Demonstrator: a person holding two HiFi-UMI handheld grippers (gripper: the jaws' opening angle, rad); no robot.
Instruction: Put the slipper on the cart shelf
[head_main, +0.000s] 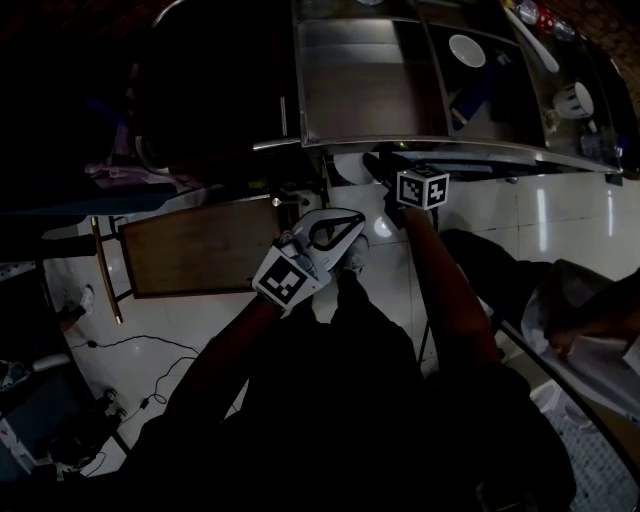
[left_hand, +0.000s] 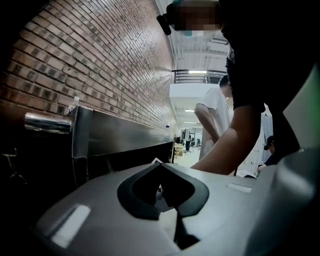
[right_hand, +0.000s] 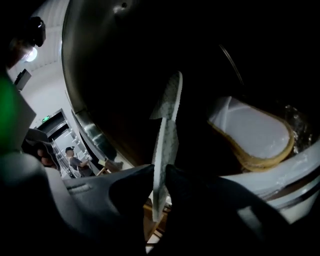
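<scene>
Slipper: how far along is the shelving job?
Done: the slipper is picked up, pinched edge-on in the right tool. In hand: it hangs before the dark space under the cart top, where what looks like another slipper already lies. Left: set it down in there and release. The left tool is shut and empty.

No text can be read (too dark and blurred)

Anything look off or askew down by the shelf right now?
Only the grip: the right claw pinches the slipper so it stands edge-on and tilted. A second slipper lies flat beyond it. Nothing visibly spilled or damaged.
</scene>
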